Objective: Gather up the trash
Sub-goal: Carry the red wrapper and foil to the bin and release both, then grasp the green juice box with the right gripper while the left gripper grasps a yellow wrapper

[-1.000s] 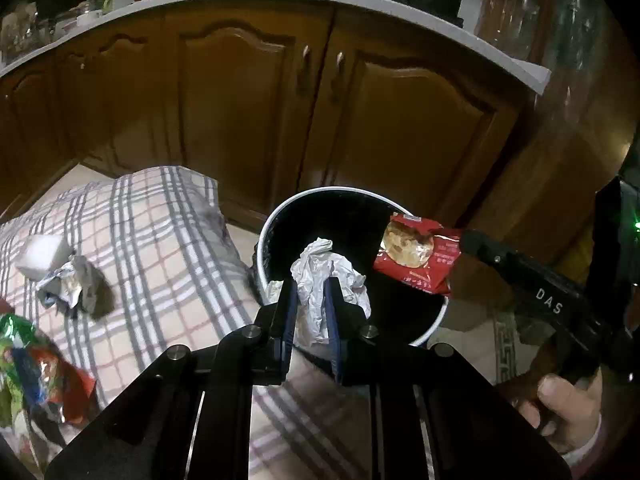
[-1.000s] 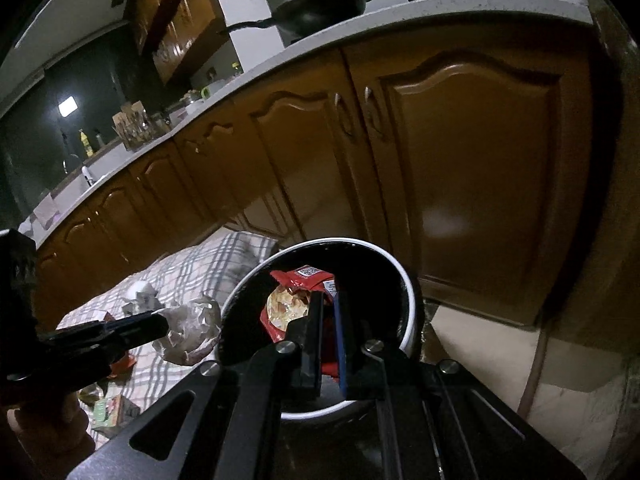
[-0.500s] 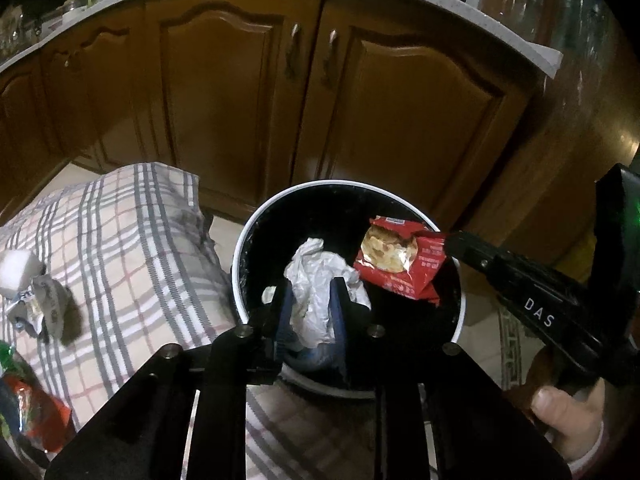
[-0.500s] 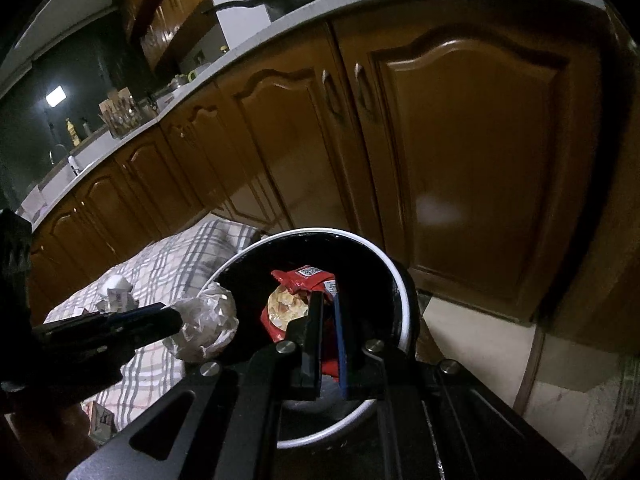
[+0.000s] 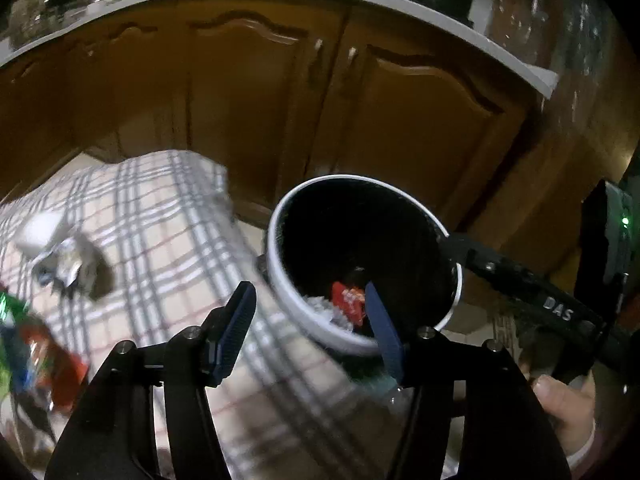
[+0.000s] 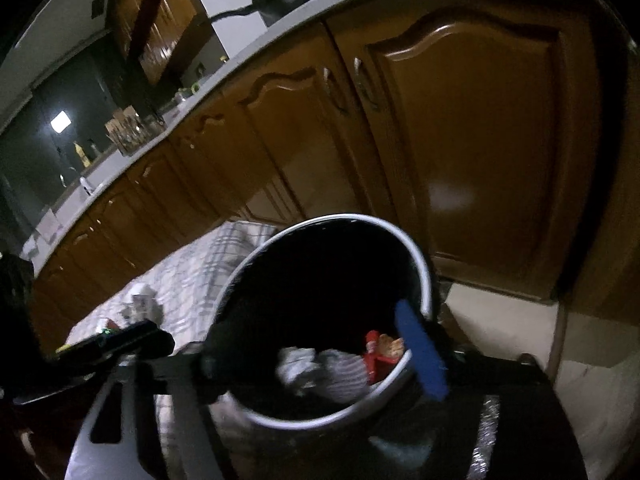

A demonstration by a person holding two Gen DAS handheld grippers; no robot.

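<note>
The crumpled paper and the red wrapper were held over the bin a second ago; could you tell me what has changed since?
Both were let go. The left gripper and right gripper are opening, nothing between the jaws; the crumpled paper and red wrapper now lie inside the bin. The bin, the checked cloth and the litter left on it stayed put.

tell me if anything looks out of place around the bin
Yes: crumpled foil trash and colourful wrappers lie on the checked cloth, outside the bin. The red wrapper is inside.
</note>
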